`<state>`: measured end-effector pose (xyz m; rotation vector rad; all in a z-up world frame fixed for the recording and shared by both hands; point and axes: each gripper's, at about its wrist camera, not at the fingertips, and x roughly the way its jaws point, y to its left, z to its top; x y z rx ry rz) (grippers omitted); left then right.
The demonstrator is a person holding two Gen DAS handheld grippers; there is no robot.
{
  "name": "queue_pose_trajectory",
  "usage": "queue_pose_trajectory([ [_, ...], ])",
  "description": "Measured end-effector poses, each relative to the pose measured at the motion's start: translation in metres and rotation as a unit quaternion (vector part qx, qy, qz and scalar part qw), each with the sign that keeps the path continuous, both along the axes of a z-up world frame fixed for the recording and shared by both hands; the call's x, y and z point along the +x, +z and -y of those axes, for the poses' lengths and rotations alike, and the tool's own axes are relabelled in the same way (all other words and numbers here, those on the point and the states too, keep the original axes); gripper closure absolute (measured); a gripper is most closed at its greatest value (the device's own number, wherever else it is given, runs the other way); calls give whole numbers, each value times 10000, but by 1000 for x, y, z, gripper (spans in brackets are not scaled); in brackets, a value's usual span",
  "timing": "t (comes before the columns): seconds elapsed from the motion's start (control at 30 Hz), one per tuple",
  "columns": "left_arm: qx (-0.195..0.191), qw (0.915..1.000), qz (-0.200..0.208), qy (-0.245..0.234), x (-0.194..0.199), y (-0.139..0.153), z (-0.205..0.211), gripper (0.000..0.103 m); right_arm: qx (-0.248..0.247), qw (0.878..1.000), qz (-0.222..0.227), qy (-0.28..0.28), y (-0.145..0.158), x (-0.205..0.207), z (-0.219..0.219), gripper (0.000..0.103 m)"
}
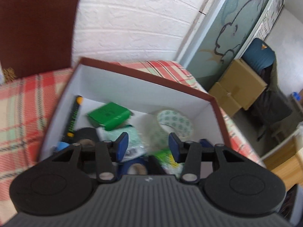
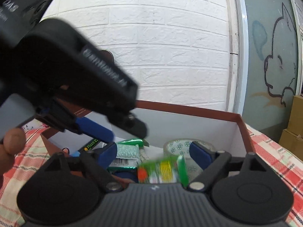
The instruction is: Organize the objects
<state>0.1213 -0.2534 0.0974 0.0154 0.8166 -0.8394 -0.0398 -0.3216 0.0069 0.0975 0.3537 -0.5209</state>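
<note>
A brown-rimmed white box [image 1: 144, 75] stands on the plaid cloth and holds several items. Inside are a green box [image 1: 108, 116], a clear tape roll [image 1: 174, 124], a black tape roll [image 1: 86, 134], a black and yellow cutter [image 1: 73, 117] and a green and yellow packet [image 1: 167, 158]. My left gripper [image 1: 148, 144] hovers open and empty over the box. My right gripper [image 2: 153, 156] is open above the green and yellow packet [image 2: 162, 170], which looks blurred and loose between the fingers. The left gripper [image 2: 106, 130] also shows in the right wrist view, over the box [image 2: 189, 110].
A white brick wall [image 1: 132, 19] stands behind the table. A dark brown chair back [image 1: 36, 28] is at the far left. Cardboard boxes [image 1: 238, 87] and a dark chair [image 1: 265, 62] stand on the floor to the right. The plaid cloth [image 1: 22, 104] surrounds the box.
</note>
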Motion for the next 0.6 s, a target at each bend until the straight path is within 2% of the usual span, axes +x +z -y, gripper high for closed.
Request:
queue_pose_trajectory([
  [0.1, 131, 9979, 601, 186, -14, 17, -26, 45, 9, 9999, 136, -32, 5, -9, -11, 16],
  [0.17, 354, 9939, 982, 369, -24, 23, -43, 44, 51, 9996, 287, -39, 8, -15, -12, 16],
  [0.23, 474, 9908, 1147, 534, -33, 24, -63, 44, 93, 9992, 390, -54, 10, -21, -11, 16],
  [0.4, 820, 9848, 1218, 933, -55, 8, -110, 36, 317, 9979, 556, 101, 15, -52, -45, 15],
  [0.5, 996, 9829, 1024, 1162, -65, -9, -137, 32, 581, 9970, 468, 229, 17, -68, -74, 13],
  [0.6, 1118, 9805, 850, 1375, -74, -23, -159, 27, 973, 9941, 403, 242, 19, -77, -83, 13],
])
